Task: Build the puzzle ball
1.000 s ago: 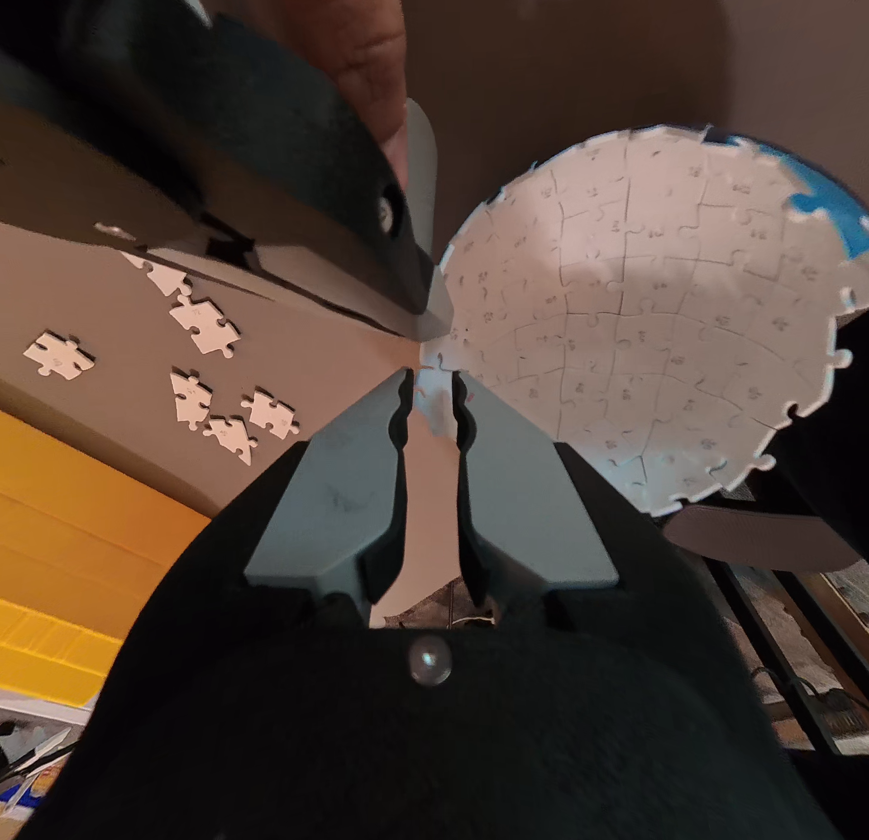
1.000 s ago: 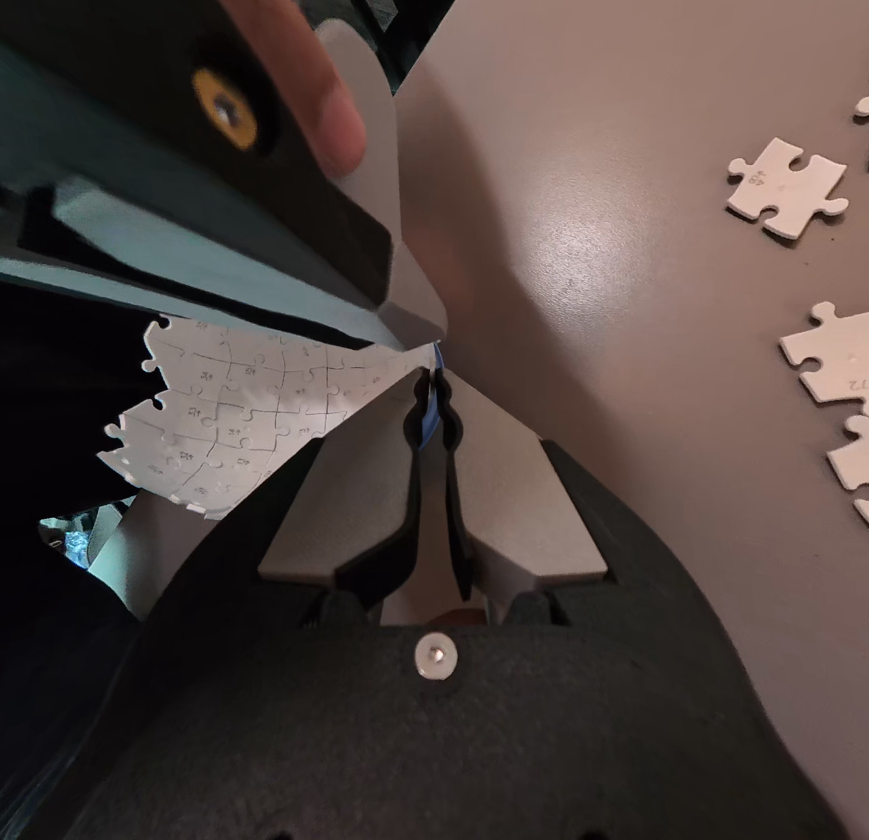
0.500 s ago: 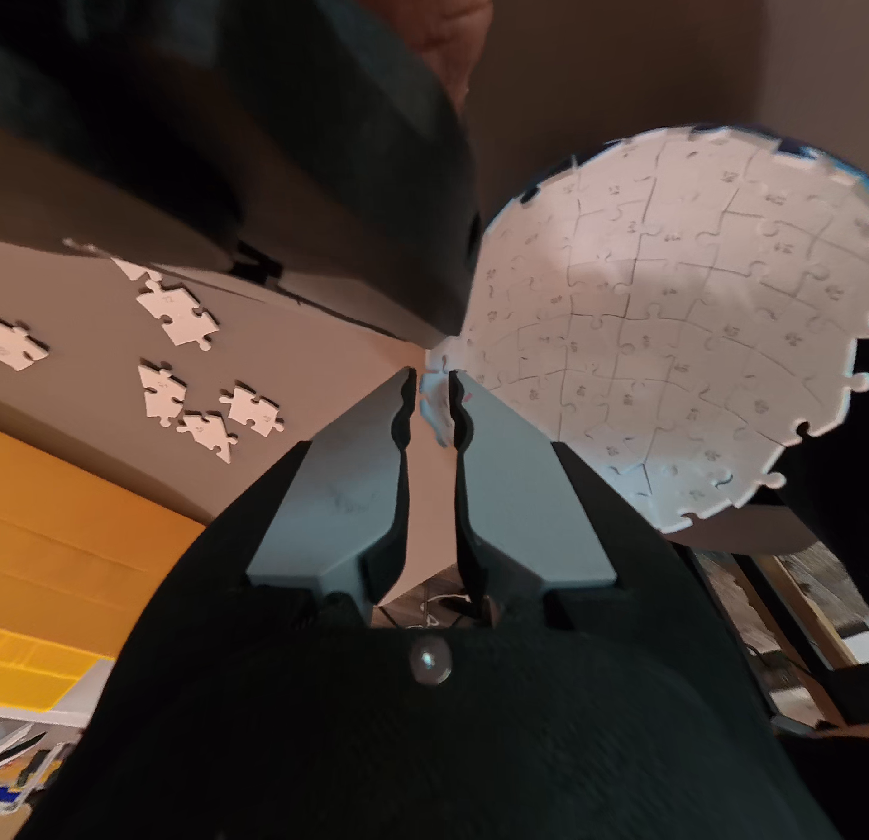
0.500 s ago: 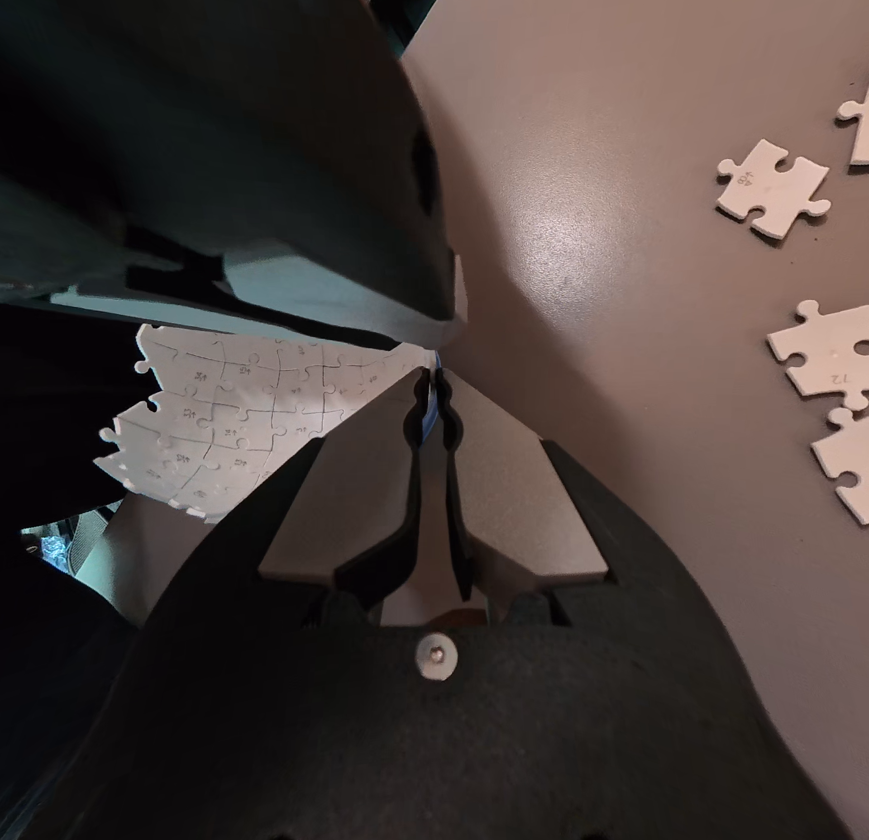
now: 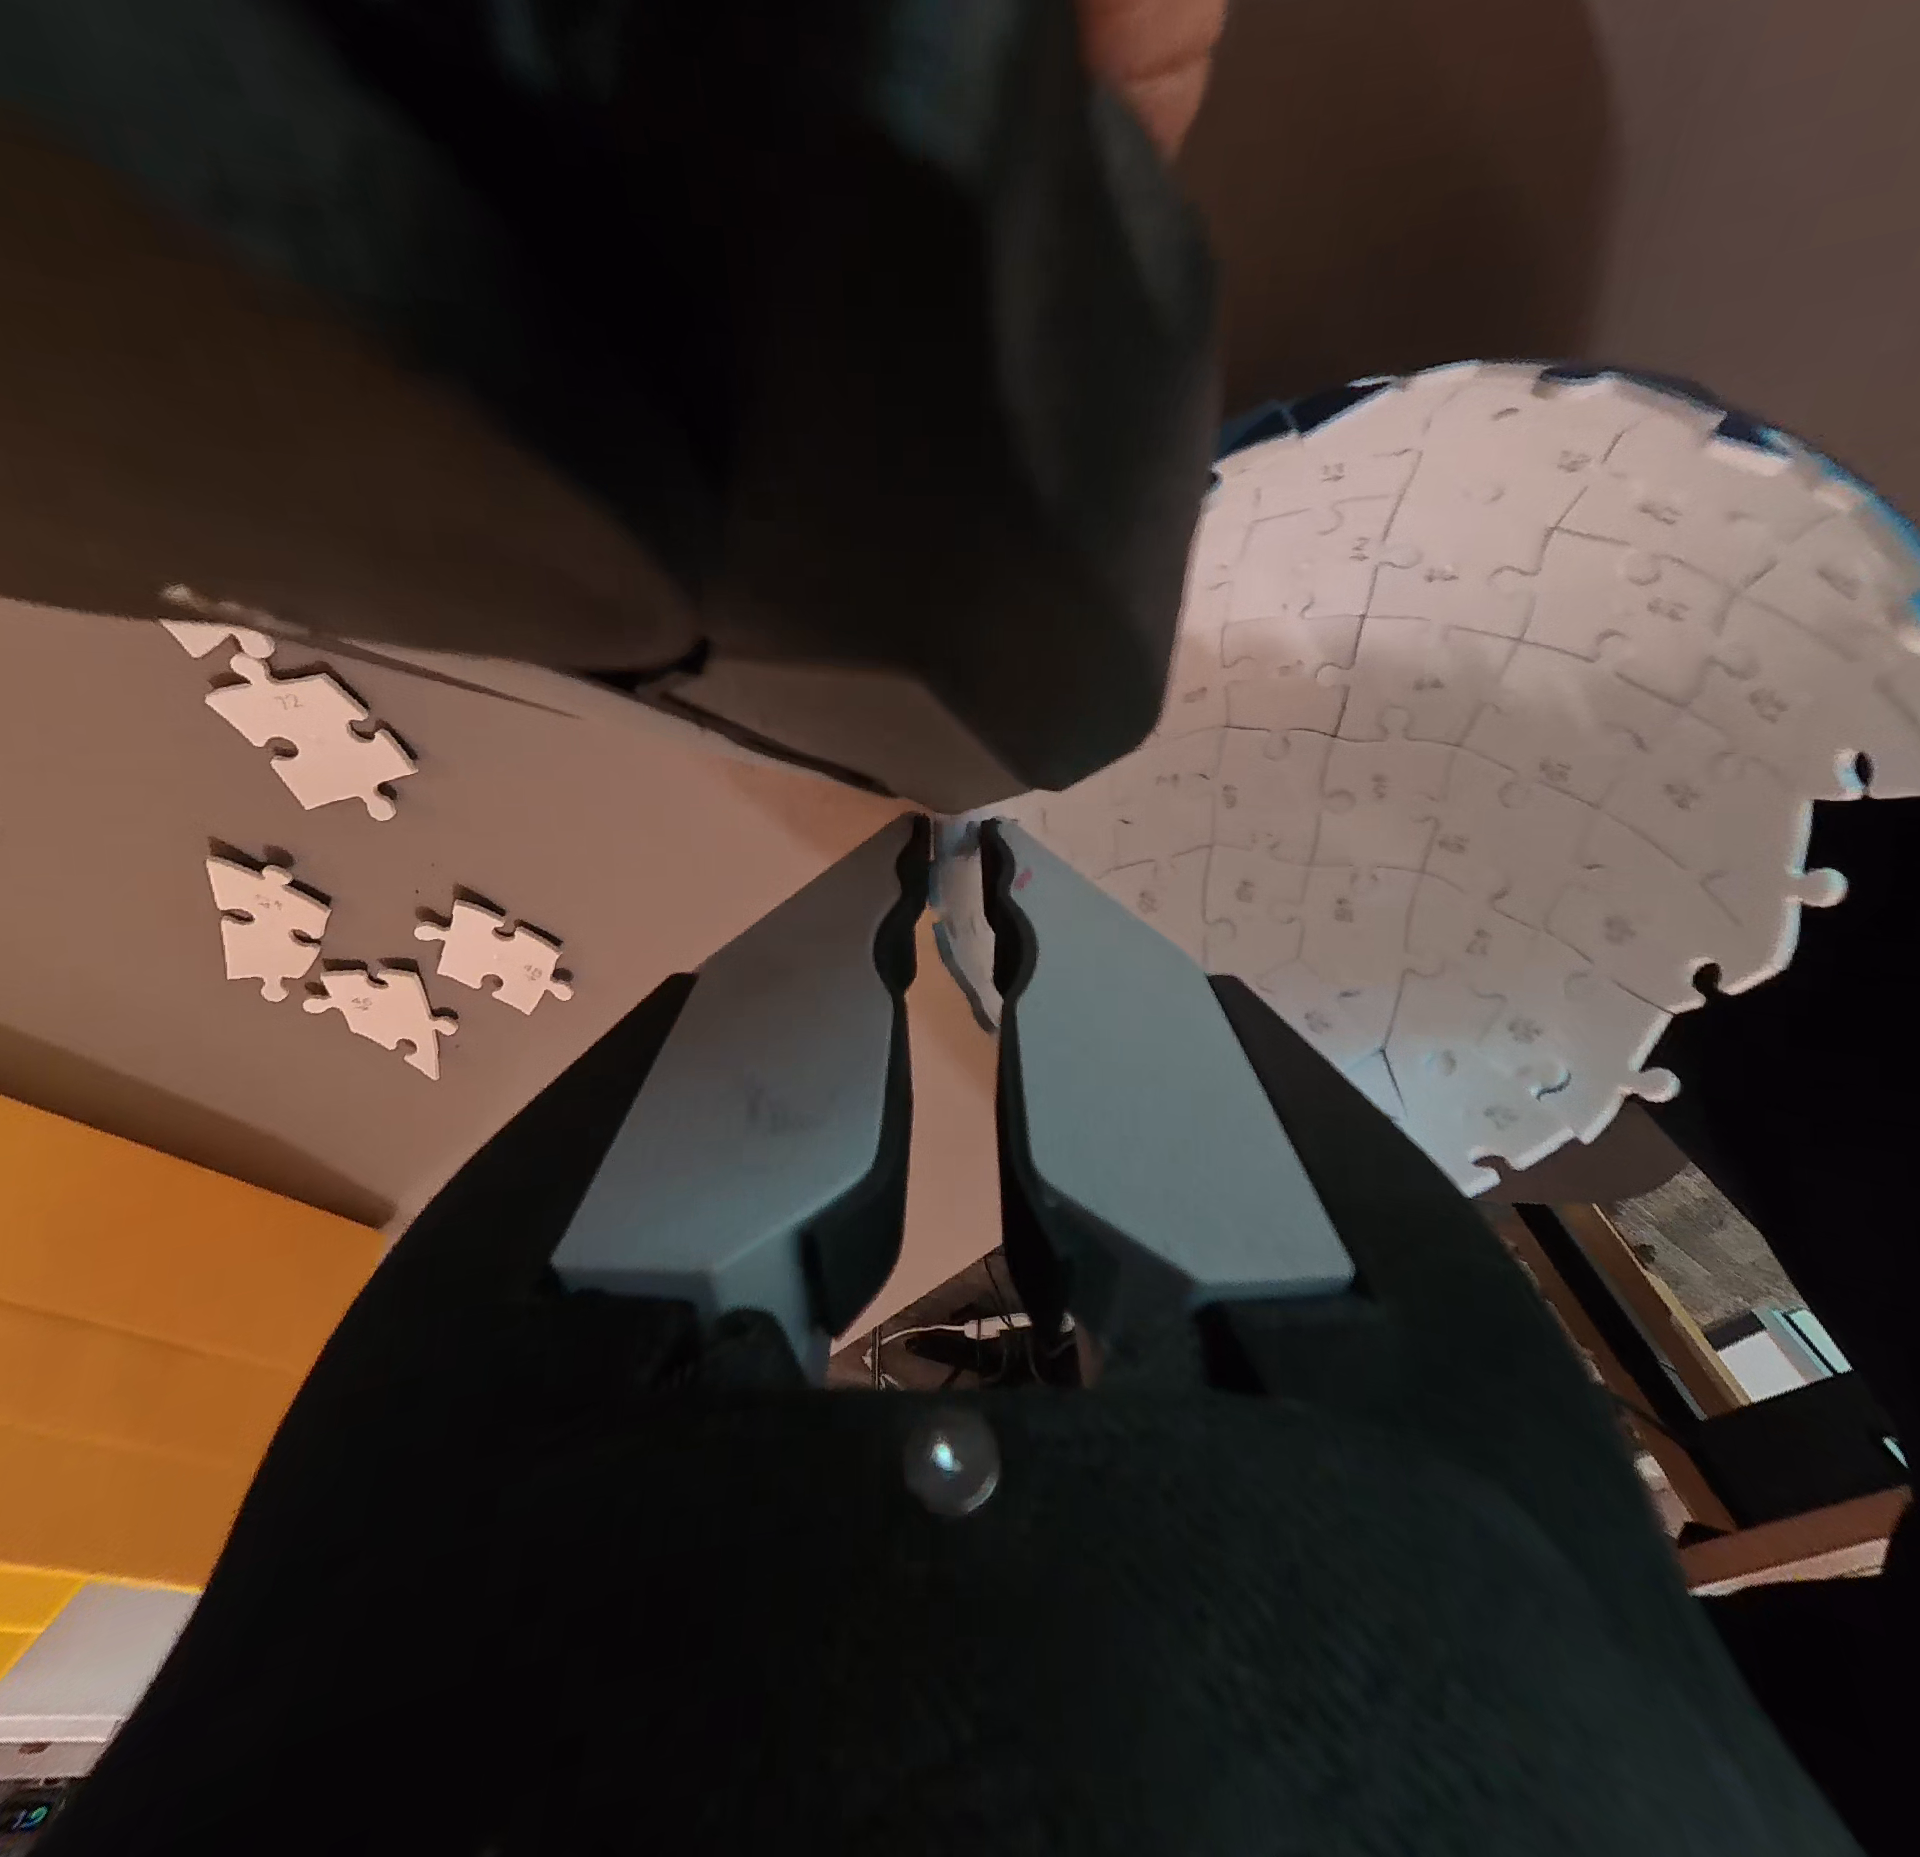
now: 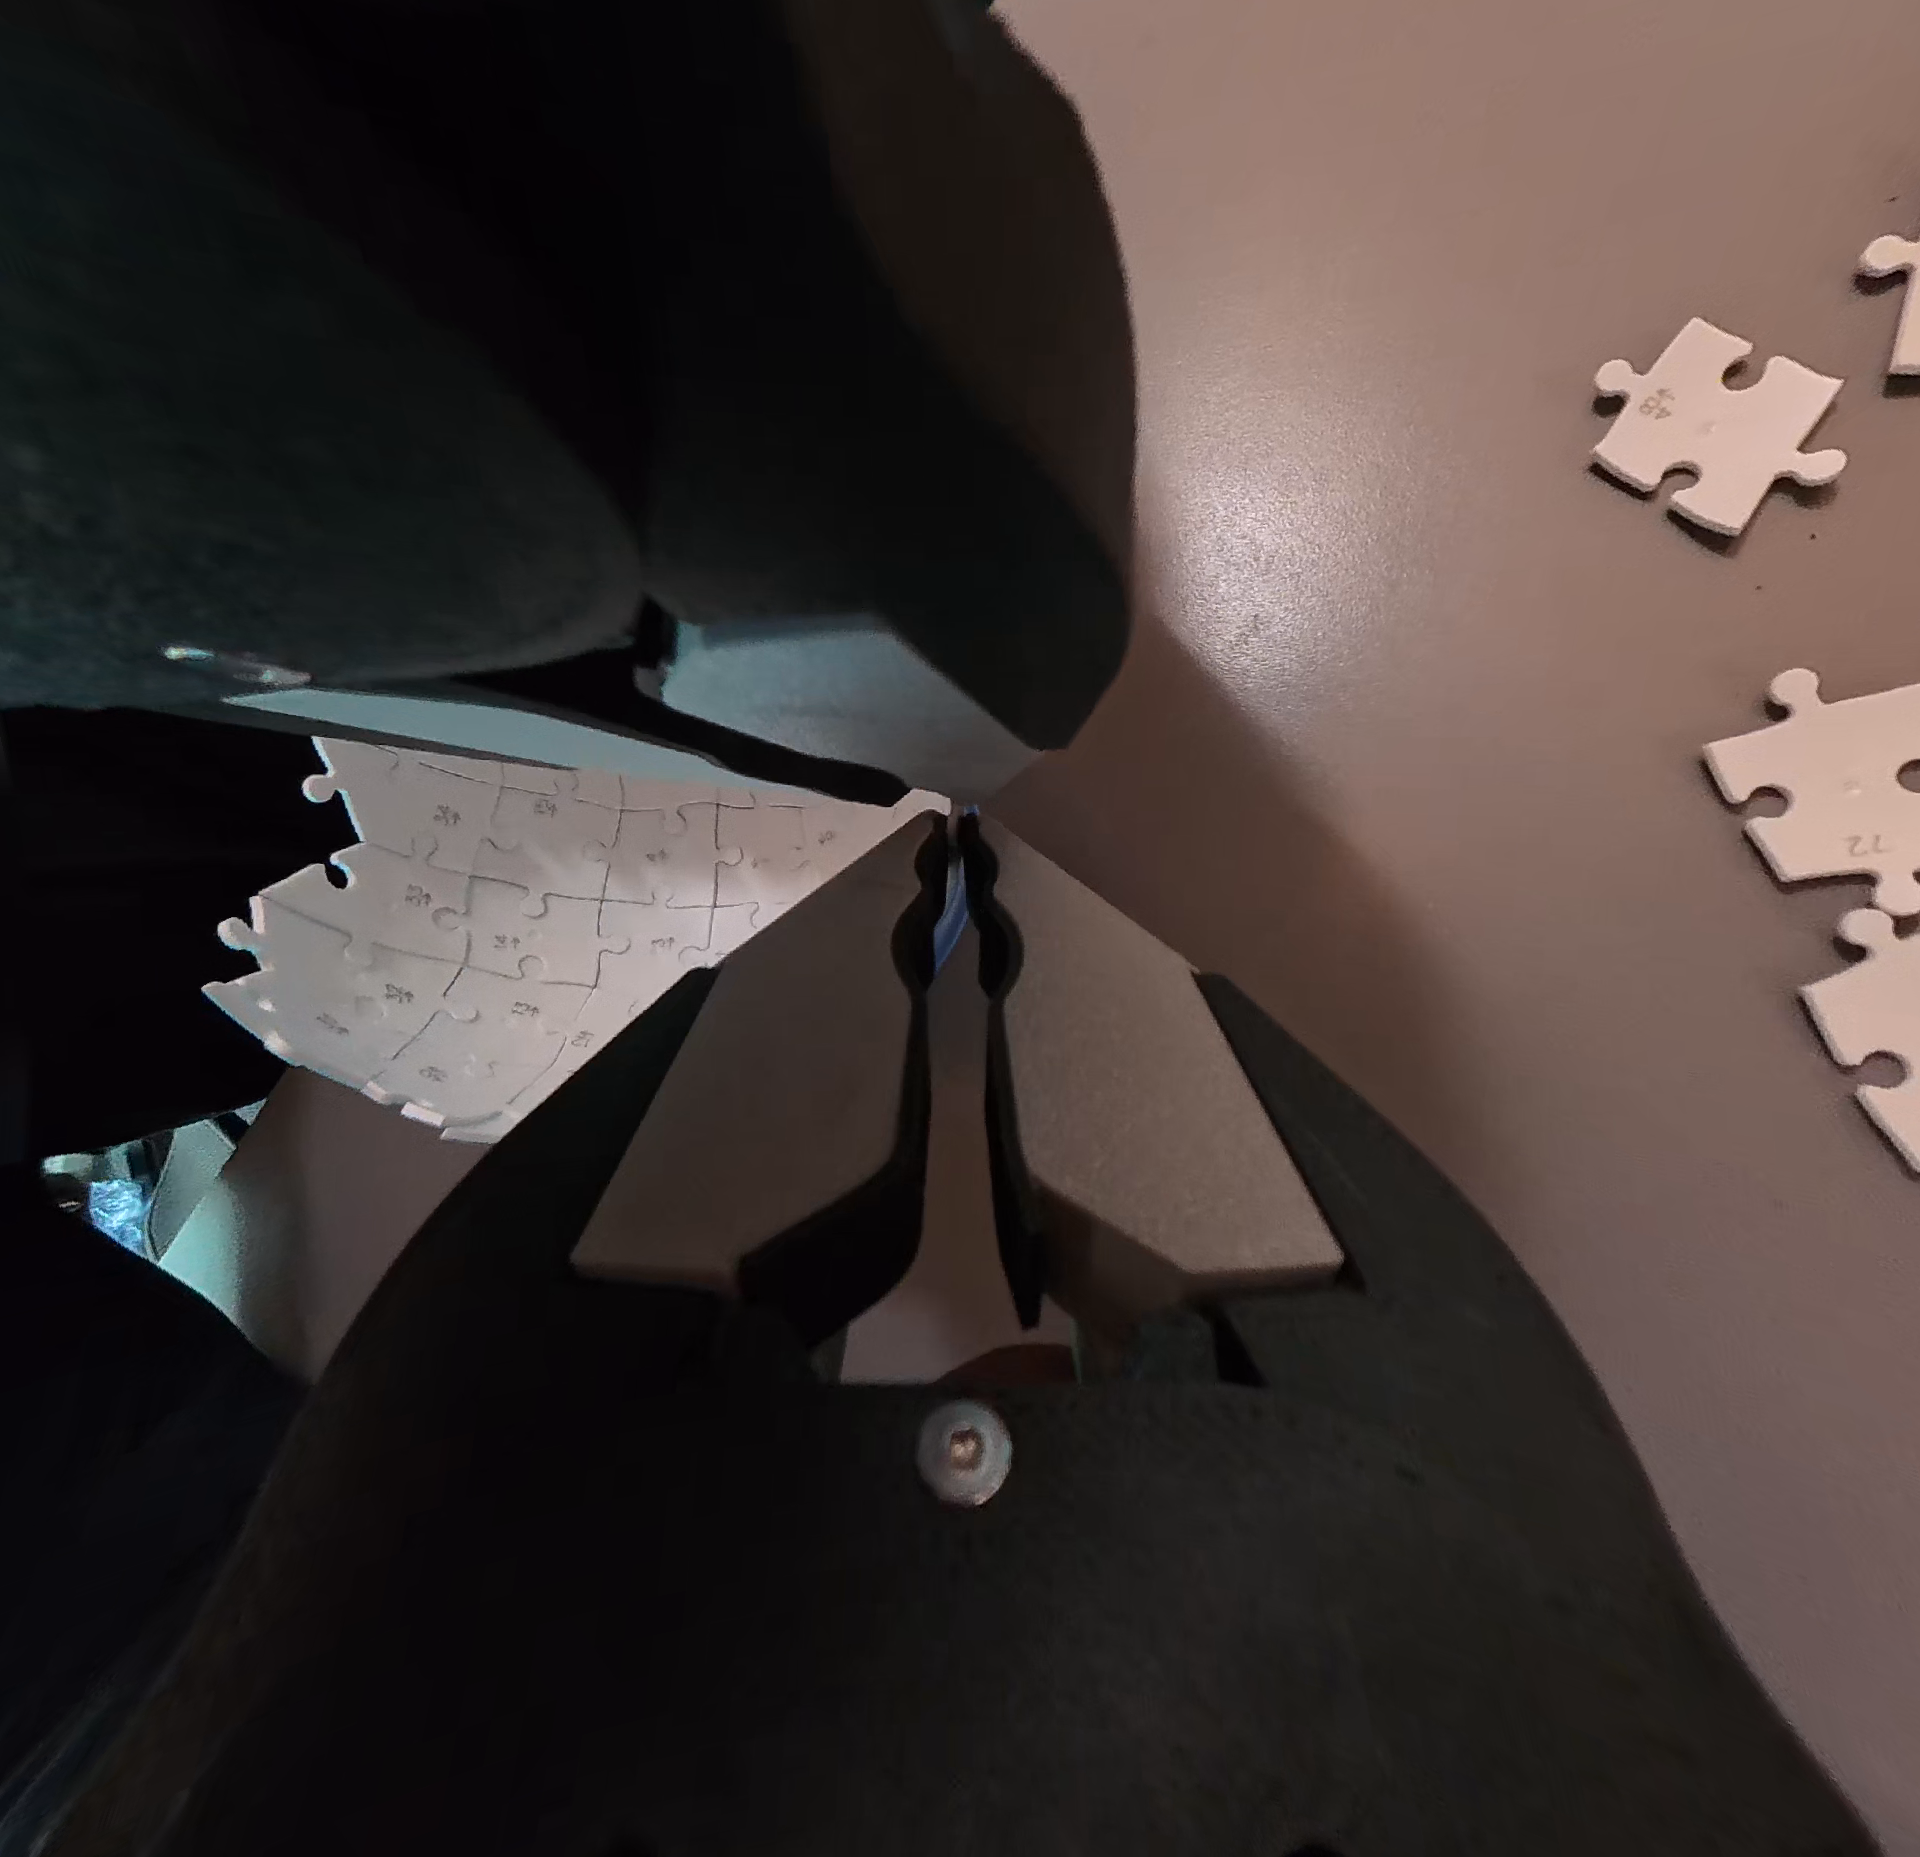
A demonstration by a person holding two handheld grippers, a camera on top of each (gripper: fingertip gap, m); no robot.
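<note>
The half-built puzzle ball (image 5: 1507, 768) is a white shell of joined pieces with a blue outer face, held off the table. In the right wrist view it (image 6: 540, 903) spreads out to the left of my fingers. My right gripper (image 6: 956, 825) is shut on its rim, and a blue sliver shows between the jaws. My left gripper (image 5: 951, 841) is shut on a single puzzle piece (image 5: 961, 934) and holds it against the ball's rim, tip to tip with the right gripper. The right gripper's dark body (image 5: 831, 405) fills the top of the left wrist view.
Several loose white pieces (image 5: 312, 727) lie on the grey table (image 5: 623, 820), and also show at the right of the right wrist view (image 6: 1720, 436). A yellow box (image 5: 156, 1340) sits below the table edge. A person's finger (image 5: 1153, 41) shows at the top. My two grippers' fingertips are within a few centimetres of each other.
The two grippers have closed in and turned against each other. The ball has slid right in the left wrist view. The other gripper's body now covers more of each view and hides the fingers.
</note>
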